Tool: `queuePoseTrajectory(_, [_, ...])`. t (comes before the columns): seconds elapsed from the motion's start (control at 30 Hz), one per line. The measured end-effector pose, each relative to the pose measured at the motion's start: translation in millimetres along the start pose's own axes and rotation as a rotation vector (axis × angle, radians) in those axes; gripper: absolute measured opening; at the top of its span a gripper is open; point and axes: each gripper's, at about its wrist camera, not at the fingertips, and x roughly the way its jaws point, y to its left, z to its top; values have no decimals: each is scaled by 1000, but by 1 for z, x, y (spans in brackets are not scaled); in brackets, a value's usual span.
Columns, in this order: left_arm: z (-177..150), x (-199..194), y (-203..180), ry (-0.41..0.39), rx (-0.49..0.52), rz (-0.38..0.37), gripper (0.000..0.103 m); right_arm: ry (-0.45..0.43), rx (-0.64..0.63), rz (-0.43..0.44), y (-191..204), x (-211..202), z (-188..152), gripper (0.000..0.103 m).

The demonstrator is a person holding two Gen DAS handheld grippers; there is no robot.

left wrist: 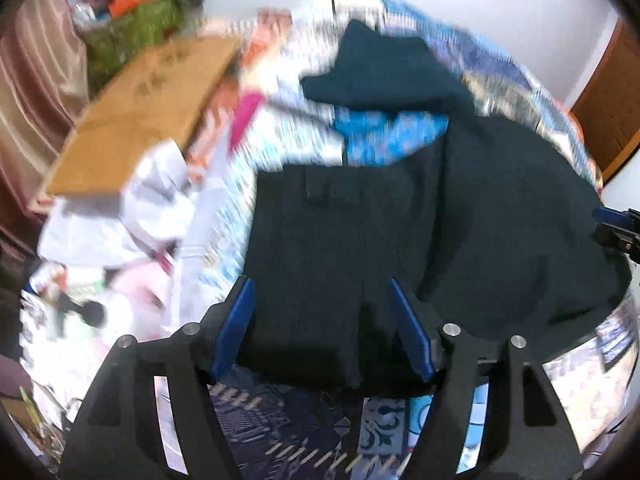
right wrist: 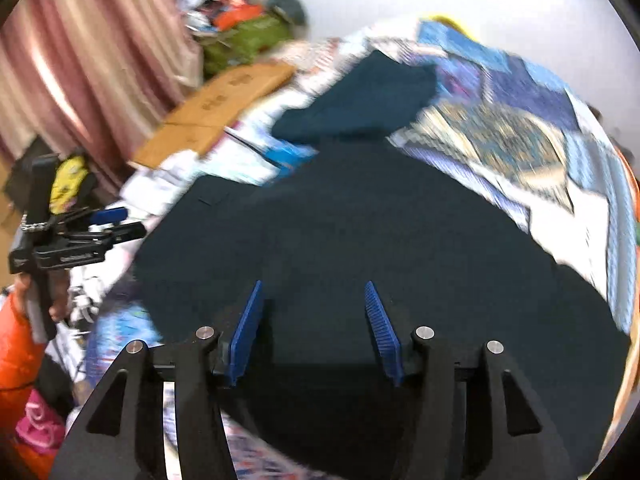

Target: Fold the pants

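left gripper (left wrist: 322,330): jaws spread wide over the near hem of the dark pants (left wrist: 400,240). Blue pads clear of the cloth on both sides, nothing pinched as far as I can see.

right gripper (right wrist: 314,328): parted about halfway, hanging over the pants too. Fabric lies under the gap, pads not pressing on it. So both are empty right now.

pants: lying fairly flat on the patchwork quilt (right wrist: 500,140), waist end with a belt loop or pocket away from the left gripper, a hem slit right under it. One darker flap reaches up toward the far edge of the quilt. Pretty blurry, so whether that's a leg or another garment, can't tell.

around the pants: cardboard sheet (left wrist: 148,112) off to the far left, white crumpled clothes (left wrist: 132,208) between it and the pants, pink curtain (right wrist: 80,60) beyond that.

step, my guess: looks like a fold has just been laid down and let go, or they're lining up for a fresh grab.

next move: probably needs both grippers to drop onto one edge, pinch it, and carry it across evenly so it doesn't bunch.
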Motion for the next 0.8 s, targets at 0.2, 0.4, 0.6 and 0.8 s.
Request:
queuePoseTrajectory(0.2, [-36, 26, -1, 61, 23, 30, 73, -38, 20, -7, -11, -25, -33, 49])
queuePoseTrajectory(0.4, [-39, 13, -3, 80, 67, 82, 79, -60, 133, 10, -34, -52, -53, 49])
queuePoseTrajectory(0.6, [-6, -22, -16, 23, 85, 93, 79, -143, 280, -58, -69, -90, -77, 49])
queuePoseTrajectory(0.8, [42, -34, -61, -49, 120, 8, 86, -231, 426, -202, -111, -128, -113, 49])
